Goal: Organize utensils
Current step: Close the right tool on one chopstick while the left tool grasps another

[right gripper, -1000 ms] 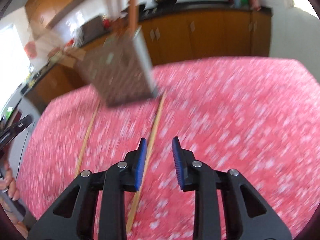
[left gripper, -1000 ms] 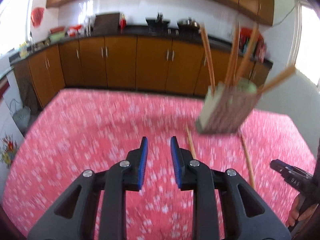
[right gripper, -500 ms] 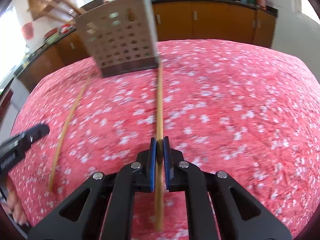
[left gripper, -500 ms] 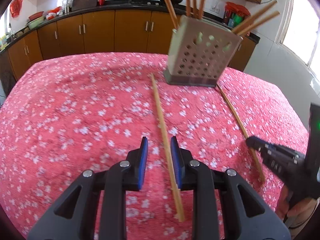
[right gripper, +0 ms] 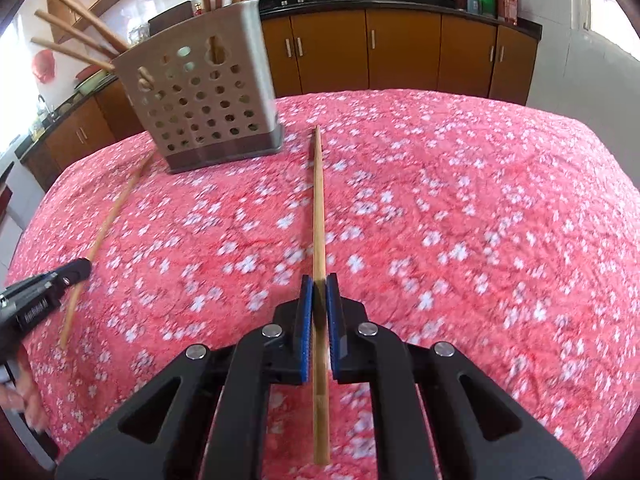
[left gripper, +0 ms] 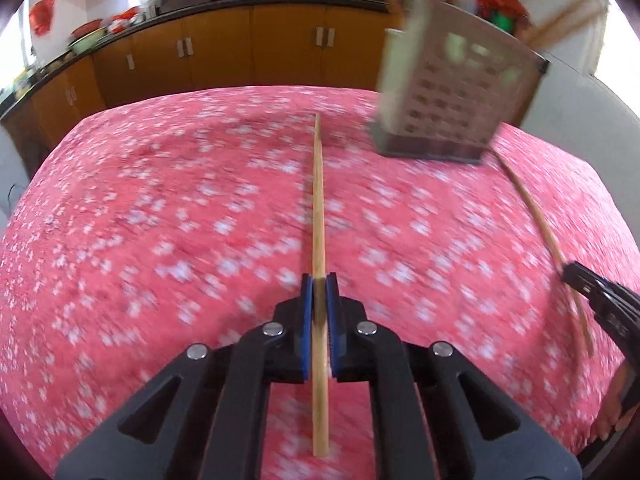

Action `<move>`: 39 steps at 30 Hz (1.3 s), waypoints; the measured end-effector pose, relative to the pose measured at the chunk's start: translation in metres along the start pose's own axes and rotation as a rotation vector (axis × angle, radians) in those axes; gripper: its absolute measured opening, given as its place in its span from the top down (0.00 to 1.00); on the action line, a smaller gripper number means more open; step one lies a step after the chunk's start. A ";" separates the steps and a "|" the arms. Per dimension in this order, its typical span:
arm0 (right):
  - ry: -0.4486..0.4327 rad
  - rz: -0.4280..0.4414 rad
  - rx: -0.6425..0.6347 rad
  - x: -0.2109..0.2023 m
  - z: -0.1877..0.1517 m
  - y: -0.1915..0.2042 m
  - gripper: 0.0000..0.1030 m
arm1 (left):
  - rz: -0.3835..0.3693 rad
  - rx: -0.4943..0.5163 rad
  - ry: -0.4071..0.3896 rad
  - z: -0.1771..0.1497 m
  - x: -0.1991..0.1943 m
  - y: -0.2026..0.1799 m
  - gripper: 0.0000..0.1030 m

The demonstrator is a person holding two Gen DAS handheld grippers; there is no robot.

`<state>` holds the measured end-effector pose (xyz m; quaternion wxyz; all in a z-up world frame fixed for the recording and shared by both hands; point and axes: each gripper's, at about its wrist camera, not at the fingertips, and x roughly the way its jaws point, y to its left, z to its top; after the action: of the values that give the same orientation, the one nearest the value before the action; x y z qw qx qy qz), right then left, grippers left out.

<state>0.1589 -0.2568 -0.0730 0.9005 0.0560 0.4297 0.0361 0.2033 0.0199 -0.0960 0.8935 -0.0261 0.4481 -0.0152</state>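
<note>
Both claws are clamped — my left claw [left gripper: 319,294] on one chopstick [left gripper: 318,200], my right claw [right gripper: 319,292] on the other chopstick [right gripper: 318,208], both on the tabletop [right gripper: 480,220]; the holder [right gripper: 200,108] at eleven o'clock already has several — these two remain.

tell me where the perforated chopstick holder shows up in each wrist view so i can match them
Left wrist: the chopstick holder stands upper right, blurred, beyond the chopstick in the left gripper.
Right wrist: the holder stands upper left, sharp, chopsticks sticking out of its top, left of the chopstick in the right gripper.
Shared landmark: the red floral tablecloth under it, with brown cabinets behind.
</note>
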 end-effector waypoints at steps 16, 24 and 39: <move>-0.004 -0.036 -0.009 0.030 0.029 -0.012 0.92 | -0.004 -0.014 -0.023 0.021 0.015 0.031 0.90; -0.004 -0.037 -0.008 0.030 0.031 -0.011 0.92 | 0.000 -0.014 -0.023 0.021 0.014 0.033 0.90; -0.005 -0.038 -0.011 0.028 0.028 -0.012 0.92 | -0.003 -0.020 -0.023 0.023 0.016 0.033 0.90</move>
<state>0.1986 -0.2673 -0.0788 0.9024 0.0431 0.4282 0.0212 0.2316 0.0526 -0.0971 0.8982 -0.0357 0.4380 -0.0118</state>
